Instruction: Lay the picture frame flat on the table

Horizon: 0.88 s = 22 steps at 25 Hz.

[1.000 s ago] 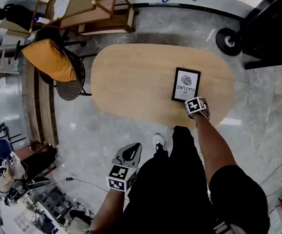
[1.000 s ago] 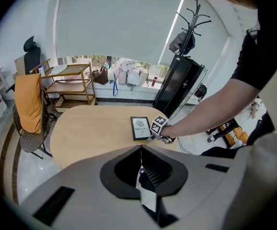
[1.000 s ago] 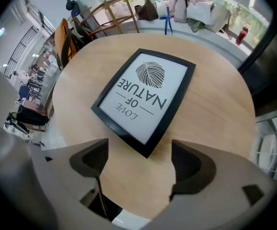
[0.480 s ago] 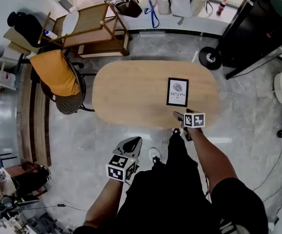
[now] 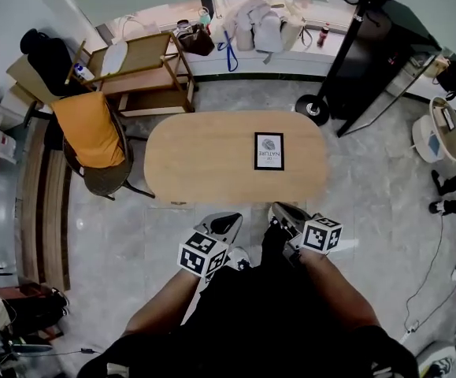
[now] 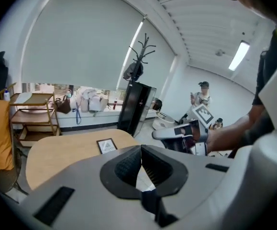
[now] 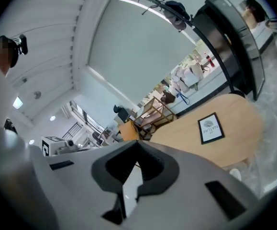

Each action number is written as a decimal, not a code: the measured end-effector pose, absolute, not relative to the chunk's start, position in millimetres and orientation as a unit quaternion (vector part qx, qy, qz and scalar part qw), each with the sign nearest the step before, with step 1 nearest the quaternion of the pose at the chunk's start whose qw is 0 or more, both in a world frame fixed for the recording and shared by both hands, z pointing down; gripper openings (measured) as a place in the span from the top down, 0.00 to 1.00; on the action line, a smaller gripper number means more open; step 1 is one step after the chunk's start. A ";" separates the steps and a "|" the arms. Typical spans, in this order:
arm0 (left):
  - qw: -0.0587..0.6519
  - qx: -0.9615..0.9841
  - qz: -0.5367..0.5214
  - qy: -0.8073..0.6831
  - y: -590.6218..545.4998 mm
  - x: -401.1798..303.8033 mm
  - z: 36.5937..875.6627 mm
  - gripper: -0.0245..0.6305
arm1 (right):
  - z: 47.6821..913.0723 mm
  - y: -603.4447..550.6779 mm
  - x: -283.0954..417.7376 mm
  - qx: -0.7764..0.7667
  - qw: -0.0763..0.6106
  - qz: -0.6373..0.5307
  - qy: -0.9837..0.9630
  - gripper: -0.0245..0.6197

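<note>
The black picture frame (image 5: 269, 150) with a white print lies flat on the right half of the oval wooden table (image 5: 196, 160). It also shows in the left gripper view (image 6: 106, 145) and the right gripper view (image 7: 211, 128). Both grippers hang off the table, near the person's legs. My left gripper (image 5: 221, 225) is shut and empty, its jaws meeting at the tip (image 6: 140, 150). My right gripper (image 5: 283, 213) is shut too, with nothing between its jaws (image 7: 137, 147). Neither touches the frame.
A chair with an orange cover (image 5: 90, 124) stands at the table's left end, a wooden trolley (image 5: 137, 61) behind it. Bags (image 5: 259, 22) line the far wall. A coat stand base (image 5: 314, 109) and black cabinet (image 5: 369, 46) are at right. A person (image 6: 203, 92) stands farther off.
The right gripper has drawn back from the frame's near edge and off the table. The head view has pulled away, so the table looks smaller. The frame stays flat.
</note>
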<state>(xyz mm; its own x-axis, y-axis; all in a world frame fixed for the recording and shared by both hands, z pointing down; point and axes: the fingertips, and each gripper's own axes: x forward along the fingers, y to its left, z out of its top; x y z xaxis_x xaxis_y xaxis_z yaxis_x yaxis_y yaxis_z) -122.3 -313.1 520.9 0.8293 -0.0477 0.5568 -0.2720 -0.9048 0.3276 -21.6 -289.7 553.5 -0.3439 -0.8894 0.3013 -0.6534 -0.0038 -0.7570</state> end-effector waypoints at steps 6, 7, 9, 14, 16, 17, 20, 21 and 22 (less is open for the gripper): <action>0.184 0.945 0.262 -0.063 -292.3 -98.2 502.6 0.96 | 482.5 -253.4 -19.7 -0.571 0.095 -0.341 0.741 0.96; 0.182 0.947 0.257 -0.063 -291.3 -94.2 498.6 0.96 | 477.3 -249.6 -16.5 -0.575 0.081 -0.328 0.745 0.96; 0.174 0.949 0.253 -0.066 -288.7 -90.1 491.8 0.96 | 470.3 -240.9 -10.6 -0.583 0.059 -0.311 0.748 0.96; 0.178 0.952 0.225 -0.104 -289.0 -75.7 477.2 0.96 | 462.7 -219.4 19.6 -0.590 0.040 -0.308 0.746 0.96; 0.186 0.951 0.216 -0.121 -285.6 -64.3 474.8 0.96 | 463.4 -208.9 35.3 -0.586 0.032 -0.311 0.748 0.96; 0.190 0.950 0.213 -0.127 -281.9 -57.2 473.4 0.96 | 463.5 -203.3 43.8 -0.583 0.027 -0.312 0.749 0.96; 0.189 0.950 0.205 -0.138 -269.5 -35.0 466.6 0.96 | 465.8 -190.1 70.3 -0.579 0.021 -0.314 0.752 0.96; 0.186 0.950 0.206 -0.140 -266.2 -29.8 465.8 0.96 | 468.3 -187.2 77.0 -0.579 0.022 -0.317 0.751 0.96; 0.184 0.950 0.209 -0.143 -263.0 -26.8 466.4 0.96 | 471.4 -184.6 81.4 -0.579 0.024 -0.320 0.750 0.96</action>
<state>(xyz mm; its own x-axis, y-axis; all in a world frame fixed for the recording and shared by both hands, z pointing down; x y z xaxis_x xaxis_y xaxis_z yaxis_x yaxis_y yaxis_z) -26.8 -263.0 466.4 0.8723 -0.1942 0.4487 -0.3477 -0.8916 0.2902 81.4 -184.6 471.4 -0.3291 -0.8832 0.3341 -0.8527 0.1260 -0.5069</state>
